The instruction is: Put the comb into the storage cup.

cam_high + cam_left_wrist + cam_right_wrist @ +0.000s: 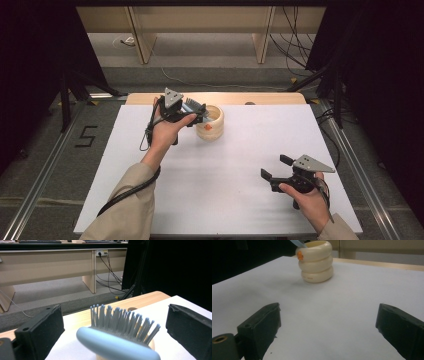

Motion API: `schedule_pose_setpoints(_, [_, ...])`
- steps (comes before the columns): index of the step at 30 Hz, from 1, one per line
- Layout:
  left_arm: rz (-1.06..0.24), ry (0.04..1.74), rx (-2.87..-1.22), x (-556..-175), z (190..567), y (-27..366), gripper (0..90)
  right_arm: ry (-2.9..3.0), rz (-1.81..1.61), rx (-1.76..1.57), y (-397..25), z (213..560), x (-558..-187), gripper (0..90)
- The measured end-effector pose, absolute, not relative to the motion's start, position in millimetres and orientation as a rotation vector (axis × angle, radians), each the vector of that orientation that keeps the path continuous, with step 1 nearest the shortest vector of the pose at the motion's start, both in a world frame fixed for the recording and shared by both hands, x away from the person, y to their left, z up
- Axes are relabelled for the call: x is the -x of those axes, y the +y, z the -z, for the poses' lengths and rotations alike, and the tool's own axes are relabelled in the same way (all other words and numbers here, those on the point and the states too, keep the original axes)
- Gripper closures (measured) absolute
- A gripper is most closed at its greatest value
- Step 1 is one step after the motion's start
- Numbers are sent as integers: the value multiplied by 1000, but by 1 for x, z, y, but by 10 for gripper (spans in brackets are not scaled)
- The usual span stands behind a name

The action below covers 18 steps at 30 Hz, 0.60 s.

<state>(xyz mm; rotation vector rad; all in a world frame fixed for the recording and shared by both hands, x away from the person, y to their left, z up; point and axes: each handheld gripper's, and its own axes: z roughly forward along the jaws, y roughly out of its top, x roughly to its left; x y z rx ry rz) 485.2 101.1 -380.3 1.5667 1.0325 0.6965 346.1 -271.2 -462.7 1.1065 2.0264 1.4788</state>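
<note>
Clearly, with the left claw [112, 327] spread open around the brush [117, 340], it could topple from the cup [211, 123] toward nine o'clock.

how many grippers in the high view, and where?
2. The left gripper sits at the cream ringed holder near the table's far edge, by the blue brush. The right gripper hovers open over the white table, near right.
</note>
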Motion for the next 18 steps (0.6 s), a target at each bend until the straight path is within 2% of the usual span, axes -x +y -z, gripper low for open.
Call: schedule_pose_setpoints(18, [-676,1008,-1615,-460,381,116,16,2017,-1476,-1111,-272,462,-346,67])
